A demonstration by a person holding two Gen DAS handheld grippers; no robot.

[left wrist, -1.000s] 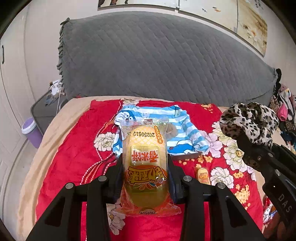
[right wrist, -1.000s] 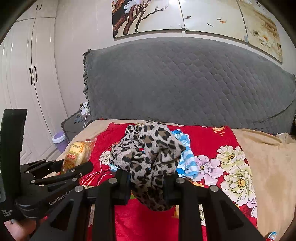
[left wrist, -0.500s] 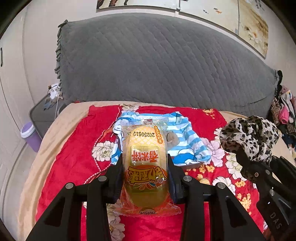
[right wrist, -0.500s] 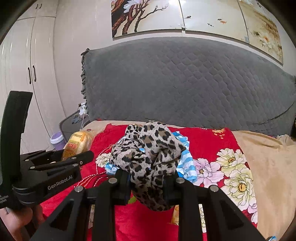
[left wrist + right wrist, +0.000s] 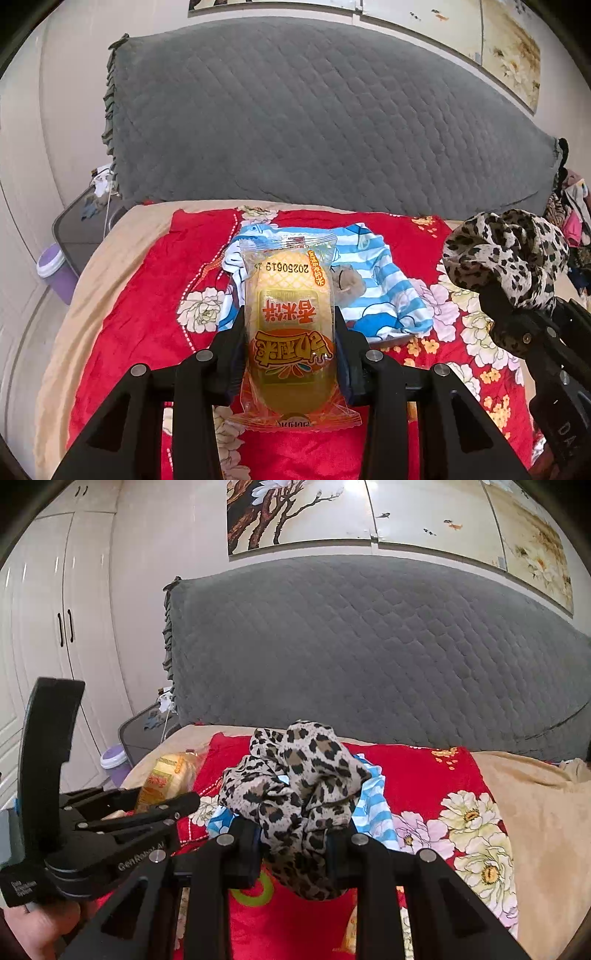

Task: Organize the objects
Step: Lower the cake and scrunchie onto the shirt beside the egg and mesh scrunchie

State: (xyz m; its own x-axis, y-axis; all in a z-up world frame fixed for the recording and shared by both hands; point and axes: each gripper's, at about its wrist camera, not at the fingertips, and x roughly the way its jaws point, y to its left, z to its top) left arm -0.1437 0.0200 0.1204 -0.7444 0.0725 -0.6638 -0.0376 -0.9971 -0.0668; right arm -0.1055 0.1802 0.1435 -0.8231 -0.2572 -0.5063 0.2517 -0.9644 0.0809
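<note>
Both loads carried farther up the bed: left gripper (image 5: 290, 354) clamps yellow wrapped snack cake (image 5: 290, 328), right gripper (image 5: 293, 849) pinches bunched leopard-print cloth (image 5: 295, 786), neither placed yet.

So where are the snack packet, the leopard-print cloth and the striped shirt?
snack packet (image 5: 290, 325): left wrist view, middle of its printed front.
leopard-print cloth (image 5: 299, 794): right wrist view, centre of the bunched fabric.
striped shirt (image 5: 384, 291): left wrist view, its blue-and-white striped part.
</note>
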